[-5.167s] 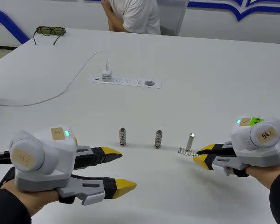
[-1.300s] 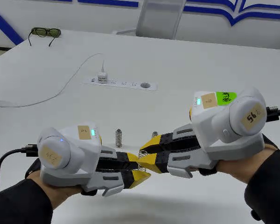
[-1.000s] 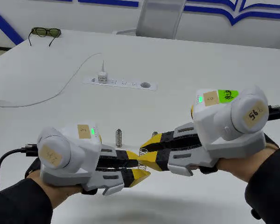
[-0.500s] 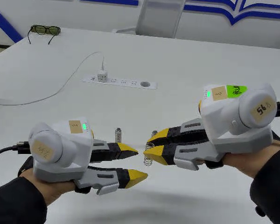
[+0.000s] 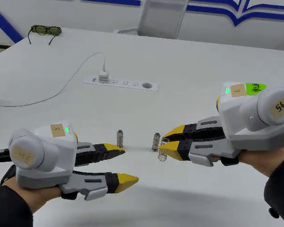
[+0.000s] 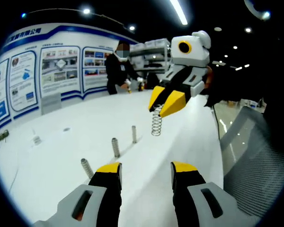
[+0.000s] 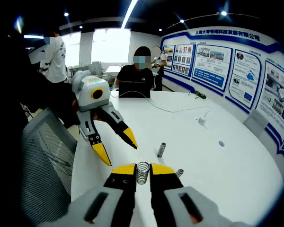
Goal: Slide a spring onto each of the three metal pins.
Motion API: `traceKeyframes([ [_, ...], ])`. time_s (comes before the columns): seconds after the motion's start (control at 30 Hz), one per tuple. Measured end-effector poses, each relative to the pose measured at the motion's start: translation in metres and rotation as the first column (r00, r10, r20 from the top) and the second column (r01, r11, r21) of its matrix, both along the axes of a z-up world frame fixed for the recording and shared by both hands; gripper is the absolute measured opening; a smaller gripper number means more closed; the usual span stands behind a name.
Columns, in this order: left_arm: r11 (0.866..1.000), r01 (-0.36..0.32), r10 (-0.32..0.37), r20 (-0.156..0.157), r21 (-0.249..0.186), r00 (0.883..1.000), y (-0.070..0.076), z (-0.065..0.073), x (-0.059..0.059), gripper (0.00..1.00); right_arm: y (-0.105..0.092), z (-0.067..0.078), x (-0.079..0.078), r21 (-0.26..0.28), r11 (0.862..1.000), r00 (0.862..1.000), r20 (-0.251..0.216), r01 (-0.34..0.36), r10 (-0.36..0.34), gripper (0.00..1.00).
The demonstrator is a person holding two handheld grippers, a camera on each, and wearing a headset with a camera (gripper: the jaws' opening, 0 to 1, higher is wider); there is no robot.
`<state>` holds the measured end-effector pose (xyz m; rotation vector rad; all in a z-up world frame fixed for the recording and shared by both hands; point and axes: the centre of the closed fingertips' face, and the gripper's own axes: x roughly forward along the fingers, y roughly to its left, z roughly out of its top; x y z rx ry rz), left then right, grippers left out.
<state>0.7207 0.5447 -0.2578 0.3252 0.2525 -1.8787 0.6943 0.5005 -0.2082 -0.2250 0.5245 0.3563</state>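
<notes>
The head view is bright, evenly lit and sharp, with only faint soft shadows on the white table (image 5: pixel 203 71) under the left gripper (image 5: pixel 128 164) and right gripper (image 5: pixel 163 143). Both gripper views are dimmer and bend strongly toward their edges. There a ceiling strip light (image 6: pixel 179 12) glares white and the far wall posters (image 6: pixel 61 66) look soft.

Power strip (image 5: pixel 123 83) behind pins (image 5: pixel 119 138); spring (image 5: pixel 162 154) seemingly before.

Table (image 5: pixel 203 71) open around the pins (image 5: pixel 119 138); power strip (image 5: pixel 125 83) (far side) well apart.
</notes>
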Motion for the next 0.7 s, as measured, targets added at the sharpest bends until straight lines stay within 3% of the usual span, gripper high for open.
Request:
traceKeyframes([
  [0.47,0.999,-0.045,0.045,-0.022,-0.001,0.999,0.008,0.000,0.004,0.45,-0.031,-0.005,-0.003,-0.002,0.997,0.997,0.005,0.072,-0.072,0.12],
  [0.7,0.998,-0.058,0.058,-0.033,-0.002,0.998,0.009,-0.002,0.002,0.46,-0.059,-0.004,-0.004,-0.006,0.990,0.990,0.017,0.139,-0.138,0.12],
])
